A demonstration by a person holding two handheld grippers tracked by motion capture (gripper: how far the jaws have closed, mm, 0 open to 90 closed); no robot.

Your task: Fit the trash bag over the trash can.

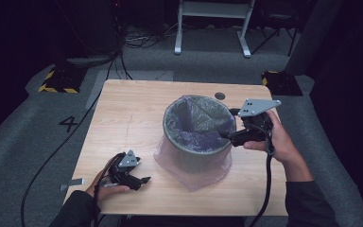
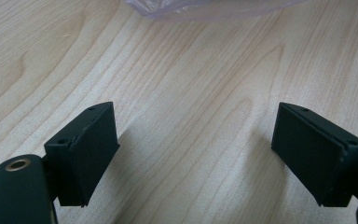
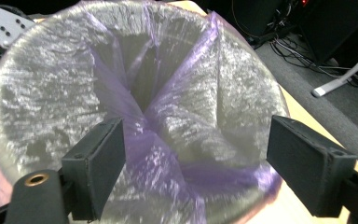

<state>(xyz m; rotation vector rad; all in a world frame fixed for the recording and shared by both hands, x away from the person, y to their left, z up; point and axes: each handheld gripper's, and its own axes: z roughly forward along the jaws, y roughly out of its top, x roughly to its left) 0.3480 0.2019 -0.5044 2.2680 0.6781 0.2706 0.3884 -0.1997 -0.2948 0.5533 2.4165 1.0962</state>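
Note:
A round grey bin (image 1: 196, 151) stands in the middle of the wooden table (image 1: 127, 118), lined with a clear purple plastic bag (image 1: 194, 125) that drapes over its rim and down onto the tabletop. In the right gripper view the bag (image 3: 158, 116) folds into the bin's mouth in creases. My right gripper (image 1: 223, 135) hovers open at the bin's right rim, its jaws wide over the bag with nothing between them. My left gripper (image 1: 144, 180) rests open near the table's front left, jaws spread over bare wood (image 2: 191, 140), the bag's hem (image 2: 205, 9) just ahead.
A small dark round hole (image 1: 220, 96) sits in the table's far right part. Cables (image 1: 52, 156) run over the grey floor at left, and a white frame's legs (image 1: 212, 28) stand behind the table. A yellow-black striped base (image 1: 59, 80) lies at far left.

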